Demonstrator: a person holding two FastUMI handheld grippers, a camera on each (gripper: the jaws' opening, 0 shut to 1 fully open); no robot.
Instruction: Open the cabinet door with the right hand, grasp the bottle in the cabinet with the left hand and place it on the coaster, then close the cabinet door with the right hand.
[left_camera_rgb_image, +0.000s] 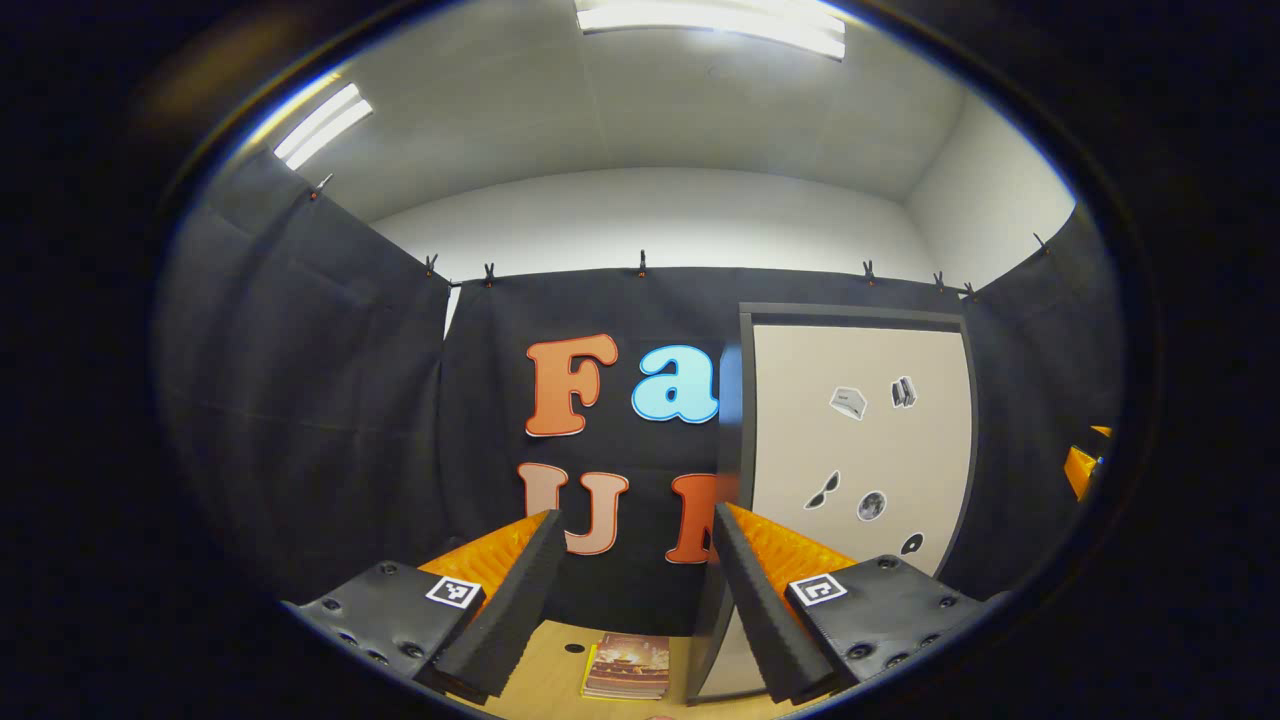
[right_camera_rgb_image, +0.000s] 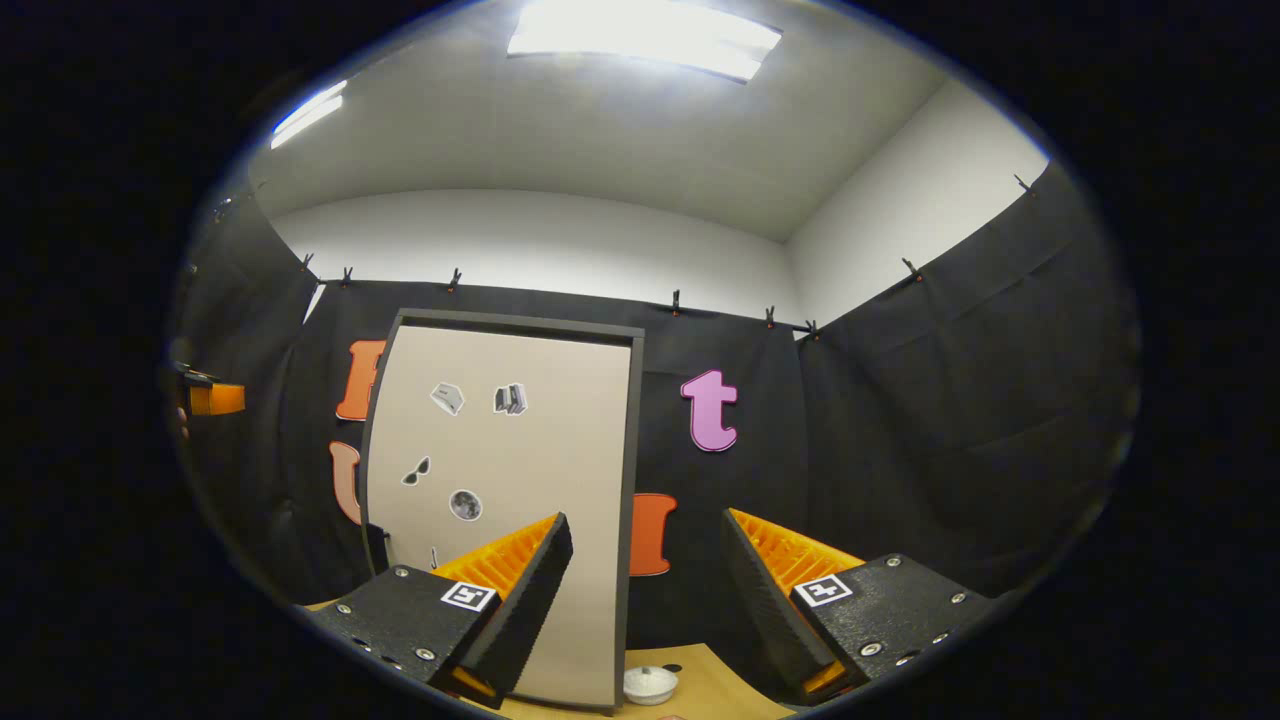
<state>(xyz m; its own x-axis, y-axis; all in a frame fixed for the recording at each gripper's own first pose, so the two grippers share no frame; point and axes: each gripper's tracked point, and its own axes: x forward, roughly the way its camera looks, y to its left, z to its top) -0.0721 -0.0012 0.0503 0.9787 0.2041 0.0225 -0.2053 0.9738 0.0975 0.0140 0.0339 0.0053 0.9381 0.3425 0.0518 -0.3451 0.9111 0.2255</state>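
Observation:
A tall cabinet (left_camera_rgb_image: 860, 450) with a dark frame and a beige door stands on the wooden table. The door (right_camera_rgb_image: 510, 480) carries a few small stickers and is shut, hiding the inside. A flat square pad with a printed picture (left_camera_rgb_image: 627, 665), possibly the coaster, lies on the table left of the cabinet's foot. My left gripper (left_camera_rgb_image: 637, 512) is open and empty, raised in front of the cabinet's left edge. My right gripper (right_camera_rgb_image: 646, 518) is also open and empty, facing the door's right edge. Each gripper shows far off in the other's view (left_camera_rgb_image: 1085, 465) (right_camera_rgb_image: 205, 398).
A small white round dish (right_camera_rgb_image: 650, 683) sits on the table (right_camera_rgb_image: 700, 690) just right of the cabinet's base. A dark hole (left_camera_rgb_image: 574, 648) marks the tabletop near the pad. Black cloth walls close in the booth behind and on both sides.

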